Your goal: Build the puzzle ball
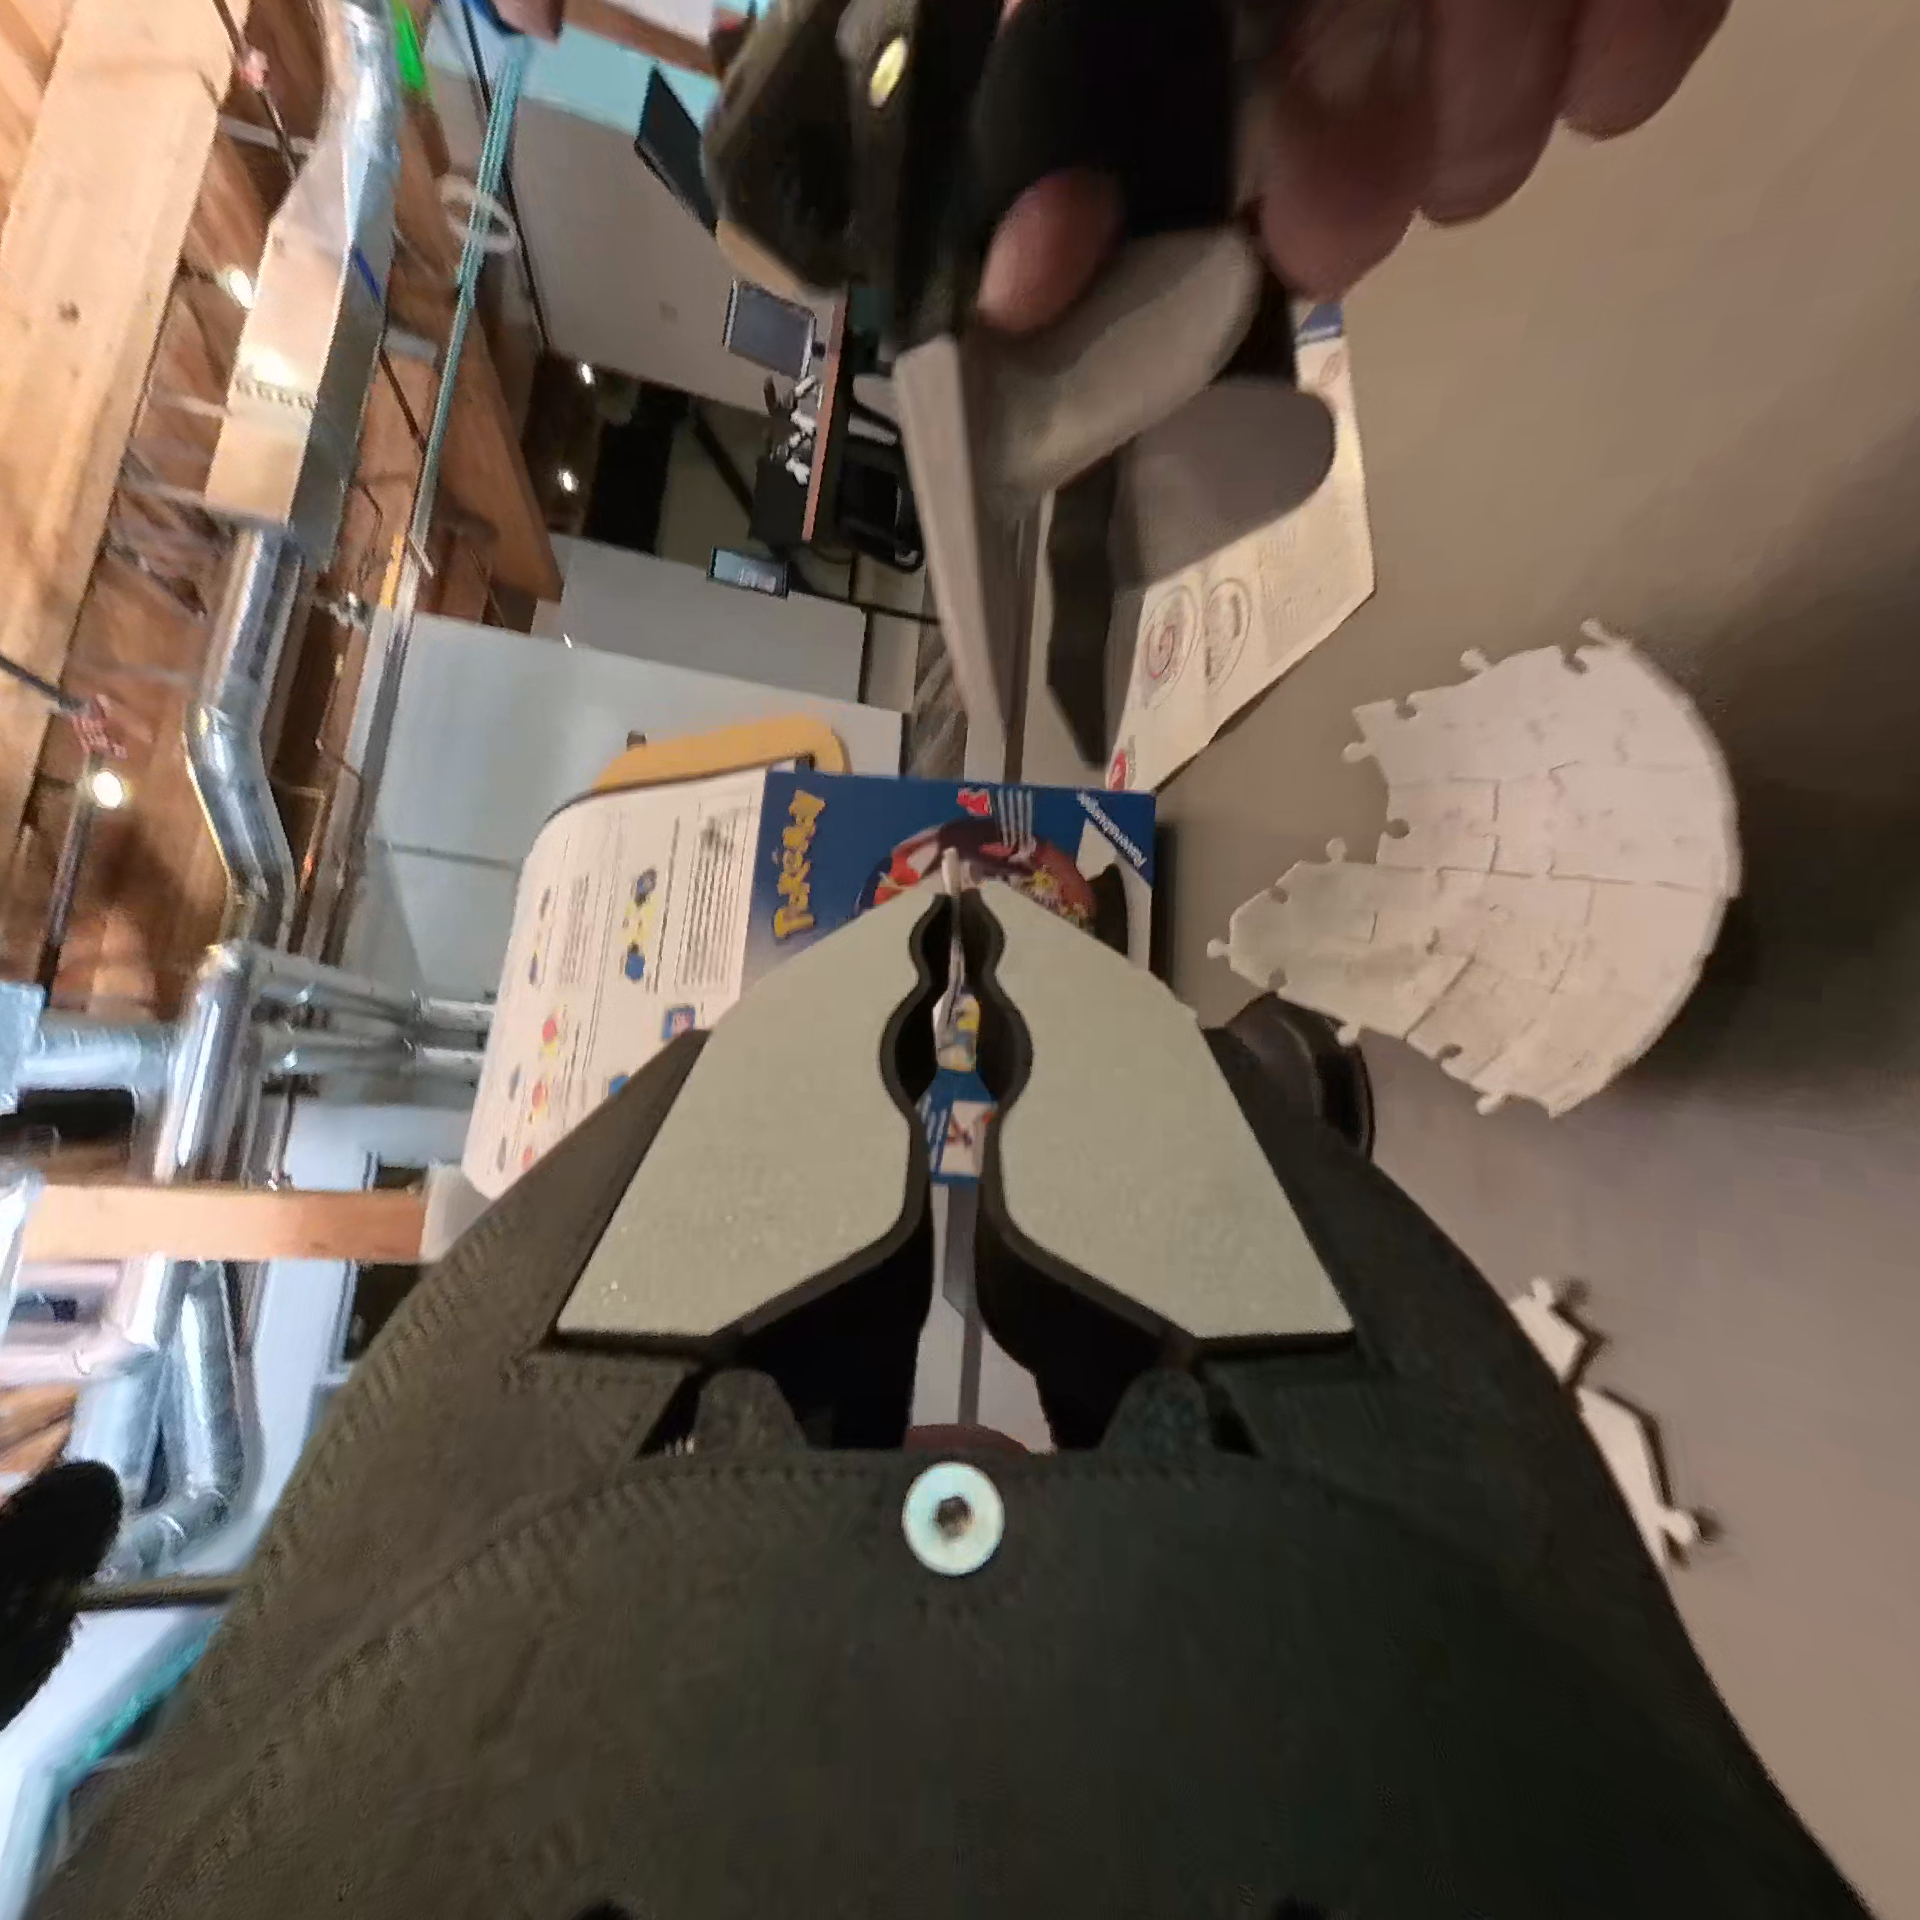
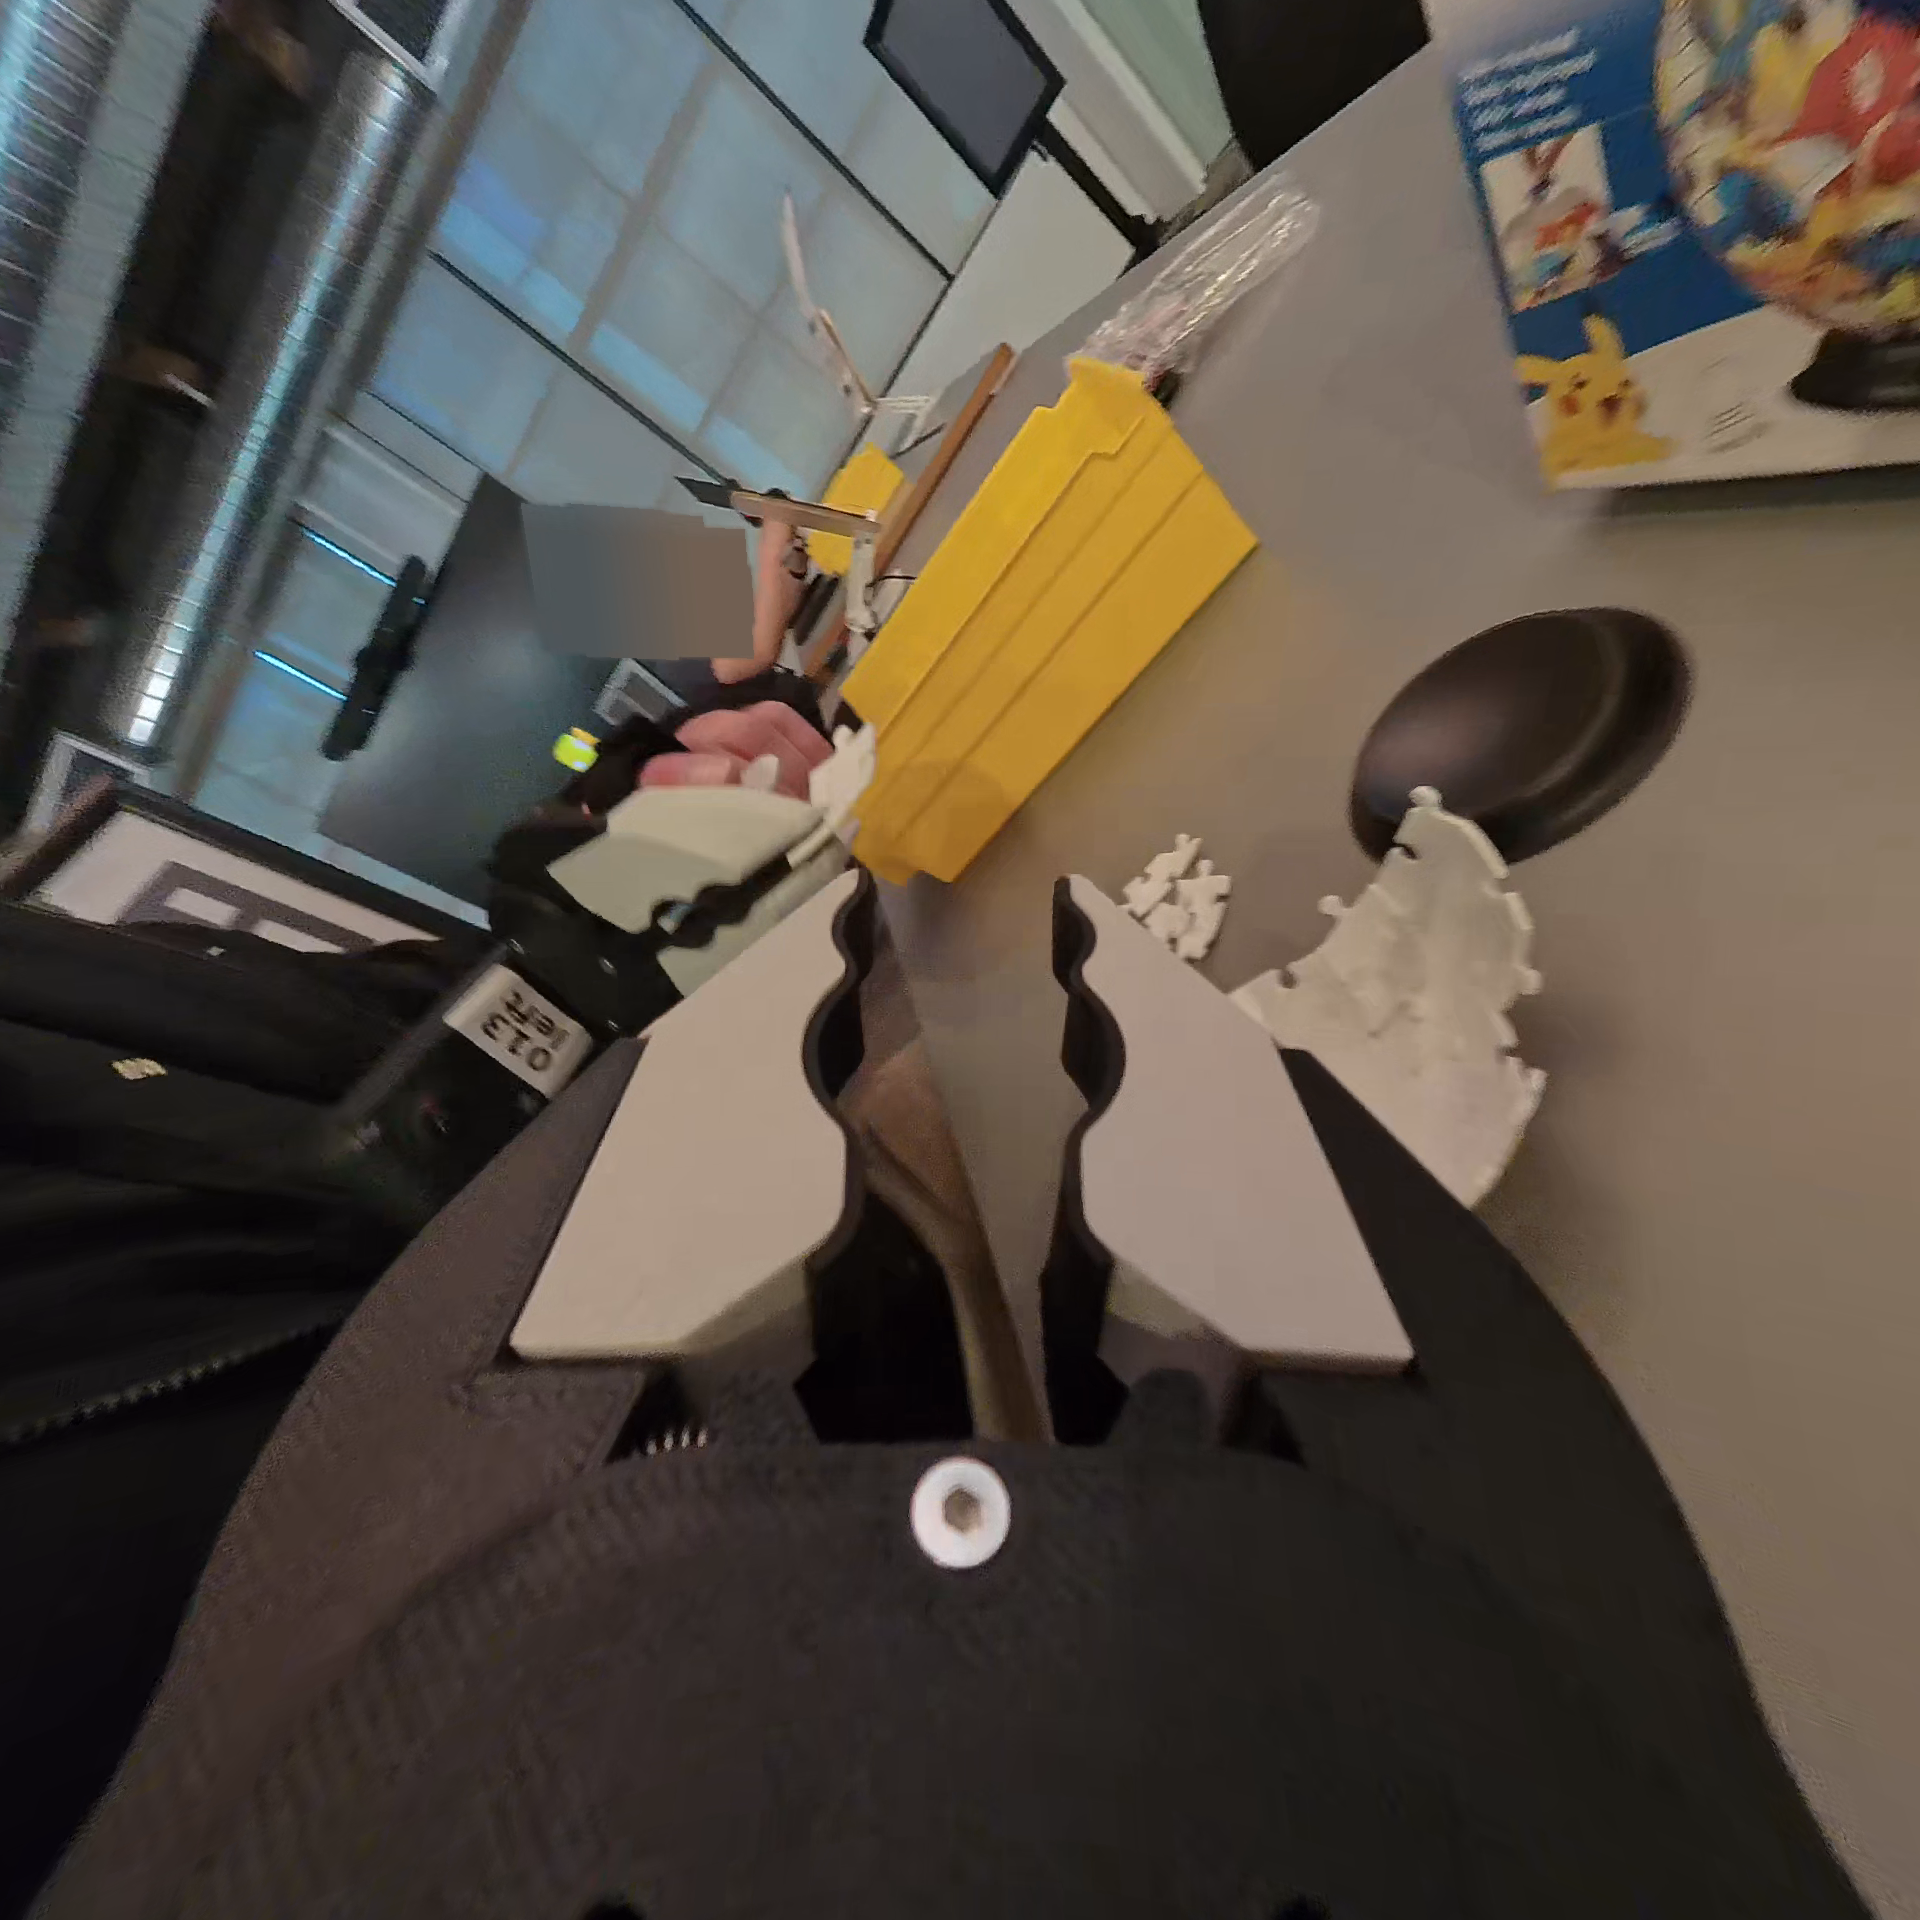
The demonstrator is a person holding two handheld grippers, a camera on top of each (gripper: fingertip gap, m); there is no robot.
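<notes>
My left gripper [image 1: 961,906] is shut on a thin puzzle piece [image 1: 958,982], seen edge-on between the pads. In the right wrist view the left gripper [image 2: 816,836] is at mid-left, held by a hand, with the white piece [image 2: 847,774] sticking out of its tips. The partly built puzzle ball [image 1: 1507,894], a curved white shell with its blank side showing, lies on the grey table; it also shows in the right wrist view [image 2: 1423,997]. My right gripper [image 2: 956,904] is open and empty, just left of the shell. It also shows in the left wrist view [image 1: 1039,727], held by a hand.
Loose white pieces [image 2: 1179,899] lie near the shell and also show in the left wrist view [image 1: 1600,1413]. A black round stand [image 2: 1527,727], a yellow bin [image 2: 1039,644], the puzzle box [image 2: 1683,239], a clear plastic bag [image 2: 1216,270] and an instruction sheet [image 1: 1247,623] are on the table [image 2: 1558,1455].
</notes>
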